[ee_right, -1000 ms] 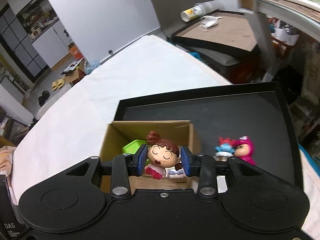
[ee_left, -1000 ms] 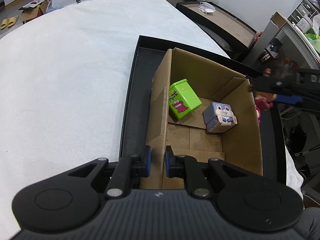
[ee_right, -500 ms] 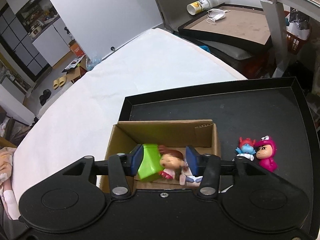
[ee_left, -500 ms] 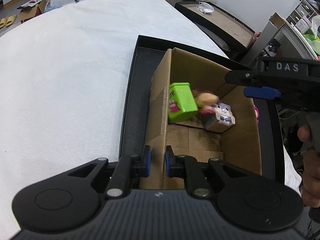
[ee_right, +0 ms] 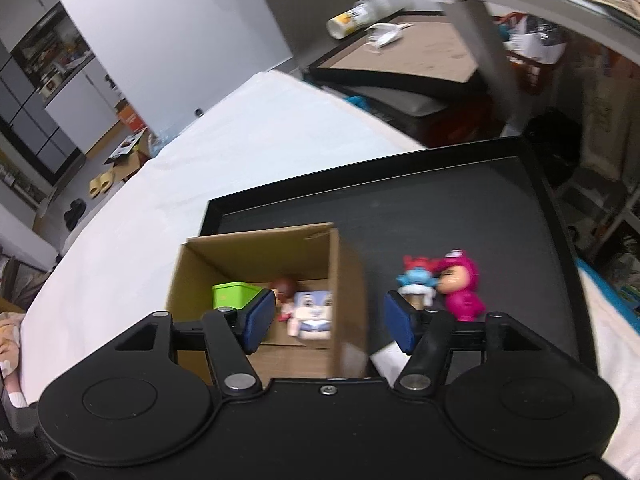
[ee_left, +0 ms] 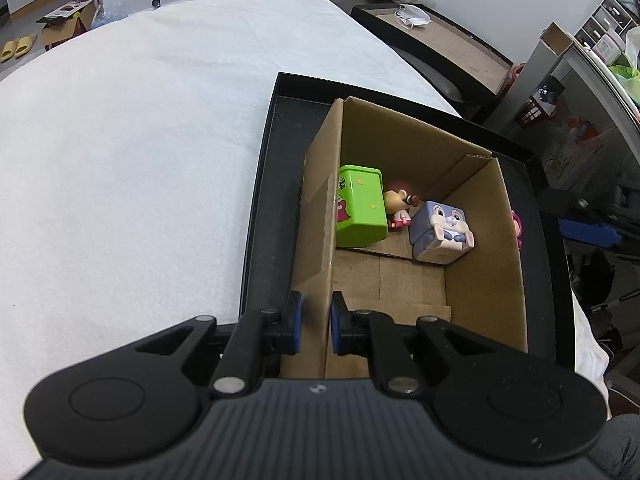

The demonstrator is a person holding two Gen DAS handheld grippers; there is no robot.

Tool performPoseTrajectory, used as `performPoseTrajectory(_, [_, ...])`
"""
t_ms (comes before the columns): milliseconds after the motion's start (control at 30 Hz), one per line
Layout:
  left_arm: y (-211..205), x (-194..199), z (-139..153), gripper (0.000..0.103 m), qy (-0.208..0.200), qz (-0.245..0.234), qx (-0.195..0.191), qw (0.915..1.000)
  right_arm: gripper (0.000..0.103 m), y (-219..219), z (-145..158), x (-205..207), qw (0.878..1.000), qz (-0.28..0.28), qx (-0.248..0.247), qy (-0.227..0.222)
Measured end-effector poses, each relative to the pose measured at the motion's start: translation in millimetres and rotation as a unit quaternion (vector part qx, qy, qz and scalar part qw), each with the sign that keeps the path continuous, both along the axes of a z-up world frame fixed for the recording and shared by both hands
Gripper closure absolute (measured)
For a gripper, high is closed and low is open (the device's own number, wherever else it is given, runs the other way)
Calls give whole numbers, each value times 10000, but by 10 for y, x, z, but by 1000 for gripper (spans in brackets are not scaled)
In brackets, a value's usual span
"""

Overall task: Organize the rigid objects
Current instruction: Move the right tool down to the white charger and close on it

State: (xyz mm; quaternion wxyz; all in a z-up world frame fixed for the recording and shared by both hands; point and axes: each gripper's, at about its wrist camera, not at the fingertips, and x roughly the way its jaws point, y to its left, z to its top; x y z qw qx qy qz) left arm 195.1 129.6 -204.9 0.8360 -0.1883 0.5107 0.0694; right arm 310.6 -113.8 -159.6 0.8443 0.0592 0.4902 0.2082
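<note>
An open cardboard box (ee_left: 484,264) stands on a black tray (ee_right: 440,216). Inside it, a brown-haired doll (ee_left: 398,204) lies between a green tin (ee_left: 360,208) and a lilac bunny cube (ee_left: 440,232). My left gripper (ee_left: 316,328) is shut on the box's near left wall. My right gripper (ee_right: 330,320) hangs above the box's right wall; its jaws are opening with nothing held between them. A pink figure (ee_right: 460,288) and a blue figure (ee_right: 416,278) stand on the tray to the right of the box.
The tray lies on a white cloth-covered surface (ee_left: 140,140). Beyond it are a second tray (ee_right: 420,48) with a cup and a mask, and cluttered shelves (ee_left: 600,40) to the right. The tray floor behind the two figures is bare.
The right gripper let go of the brown-haired doll, which dropped into the box beside the green tin. The tin shifted against the left wall. The right gripper drew back to the right.
</note>
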Motion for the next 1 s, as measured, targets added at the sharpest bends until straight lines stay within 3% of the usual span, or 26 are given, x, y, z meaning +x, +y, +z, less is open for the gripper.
performPoseTrajectory(467, [-28, -12, 12, 90, -8, 24, 67, 10000, 43, -433, -186, -6, 9992, -324, -102, 194])
performPoseTrajectory(1000, [-7, -59, 14, 91, -46, -4, -5, 10000, 43, -349, -766, 125, 9951, -608, -288, 723])
